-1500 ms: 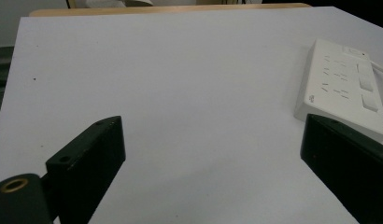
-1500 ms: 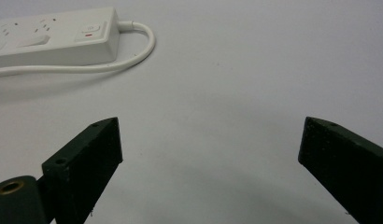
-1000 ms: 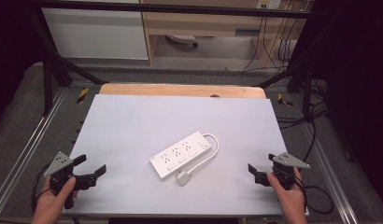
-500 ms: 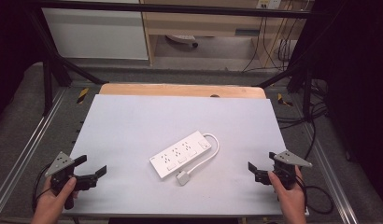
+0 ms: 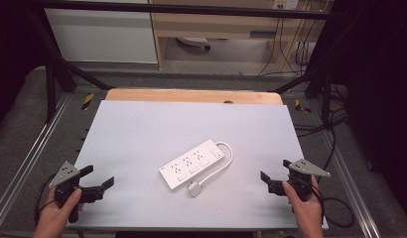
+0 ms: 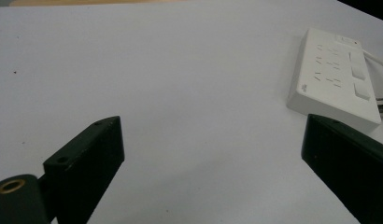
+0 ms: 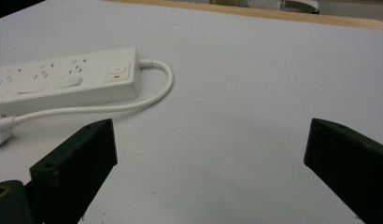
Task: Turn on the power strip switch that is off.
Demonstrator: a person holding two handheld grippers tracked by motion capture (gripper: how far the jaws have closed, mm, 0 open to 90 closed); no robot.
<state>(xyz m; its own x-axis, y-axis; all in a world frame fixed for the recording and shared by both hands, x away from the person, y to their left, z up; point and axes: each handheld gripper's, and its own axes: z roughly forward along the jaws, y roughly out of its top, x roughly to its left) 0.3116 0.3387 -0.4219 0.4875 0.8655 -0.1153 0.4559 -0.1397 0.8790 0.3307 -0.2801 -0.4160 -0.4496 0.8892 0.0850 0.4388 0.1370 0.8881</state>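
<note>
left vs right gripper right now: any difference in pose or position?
The left gripper sits at the table's near-left edge with jaws pointing right; the right gripper sits at the near-right, jaws pointing left. The power strip lies nearer the right gripper than the left. Both are open, empty, and aimed toward the strip.

Left gripper [image 5: 100, 179] held in the person's left hand [image 5: 55, 218] at the lower left, jaws spread wide, pointing right, right gripper [image 5: 273, 174] held in the right hand [image 5: 305, 210] at the lower right, jaws spread wide, pointing left, both low, nothing between either pair.
</note>
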